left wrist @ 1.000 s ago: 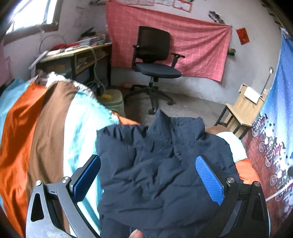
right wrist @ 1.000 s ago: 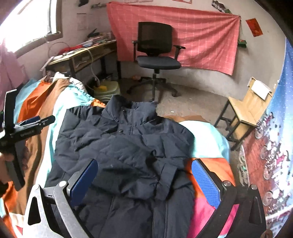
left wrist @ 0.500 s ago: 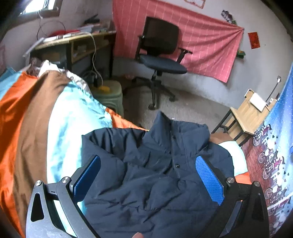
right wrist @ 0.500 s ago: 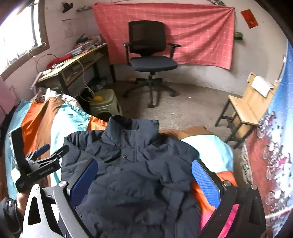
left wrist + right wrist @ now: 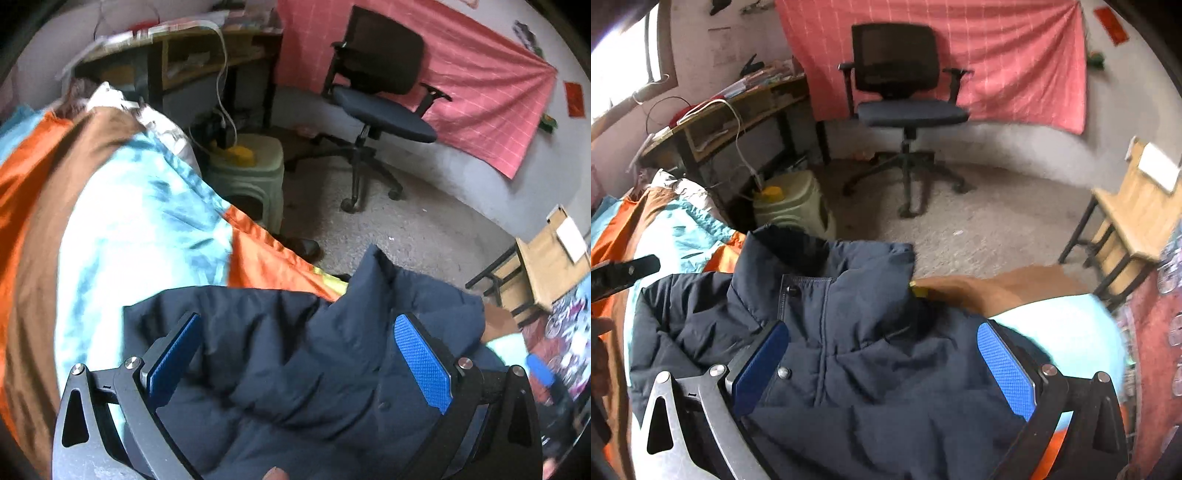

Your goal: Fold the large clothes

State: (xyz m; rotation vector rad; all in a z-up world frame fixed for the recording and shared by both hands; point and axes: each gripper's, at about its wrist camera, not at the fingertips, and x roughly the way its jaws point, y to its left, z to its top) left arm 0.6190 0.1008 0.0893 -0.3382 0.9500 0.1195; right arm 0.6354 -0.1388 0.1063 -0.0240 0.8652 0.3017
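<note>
Your left gripper [image 5: 295, 354] hangs with its jaws spread wide and nothing between the blue pads; your right gripper [image 5: 882, 354] is the same, wide apart and empty. Both hover just above the dark navy padded jacket [image 5: 849, 350], which lies front-up on the bed [image 5: 129, 221], spread over the striped orange, brown and pale blue cover. From the right wrist, the stand-up collar [image 5: 820, 258] sits at 12 o'clock from your gripper, with the snap placket running down from it toward 6 o'clock. From the left wrist, the collar peak is at about 1 o'clock and the jacket's near shoulder edge at 10 o'clock.

As for progress, I judge you are at the very beginning: the jacket looks laid out but rumpled, I can see no clean fold in it, and the sleeves and hem are out of frame, so their state cannot be told. Everything is still to do: sleeves in, sides over, body doubled.

The views differ usefully. The right wrist shows the collar, the snaps and the jacket's right shoulder meeting the pale blue stripe at 3 o'clock, plus the tip of your left gripper at 9 o'clock. The left wrist shows more of the bare cover at 10 o'clock, and a fingertip [image 5: 275, 473] at 6 o'clock. Beyond the bed, both views show the office chair [image 5: 901, 92], a green stool [image 5: 251, 170] and a wooden chair [image 5: 1137, 214].
</note>
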